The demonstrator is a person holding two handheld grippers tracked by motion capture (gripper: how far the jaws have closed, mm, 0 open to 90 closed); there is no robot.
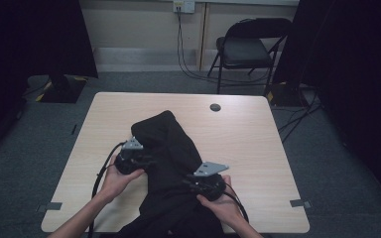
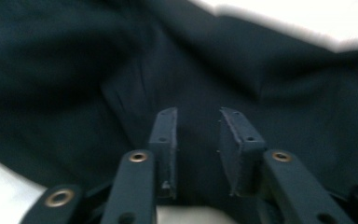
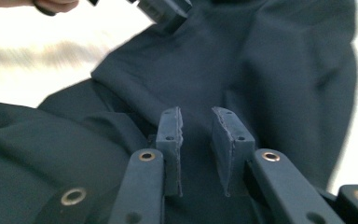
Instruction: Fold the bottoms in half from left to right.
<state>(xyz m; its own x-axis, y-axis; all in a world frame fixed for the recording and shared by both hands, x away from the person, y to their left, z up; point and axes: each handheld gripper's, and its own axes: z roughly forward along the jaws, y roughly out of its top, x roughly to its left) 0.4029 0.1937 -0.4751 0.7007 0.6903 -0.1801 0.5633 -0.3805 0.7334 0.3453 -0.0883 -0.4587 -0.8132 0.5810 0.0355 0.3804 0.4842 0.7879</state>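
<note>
Garment [image 1: 171, 148], black, limp and light, lies crumpled mid-desk [image 1: 248, 139]. Left gripper [image 2: 198, 140] and right gripper [image 3: 196, 140] hover over folds, jaws parted, gripping nothing. Best pinched at an edge.

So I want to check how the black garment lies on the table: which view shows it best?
The high view: the whole black garment lies bunched down the table, trailing over the near edge. The left and right gripper views give close, blurred folds past their fingers.
</note>
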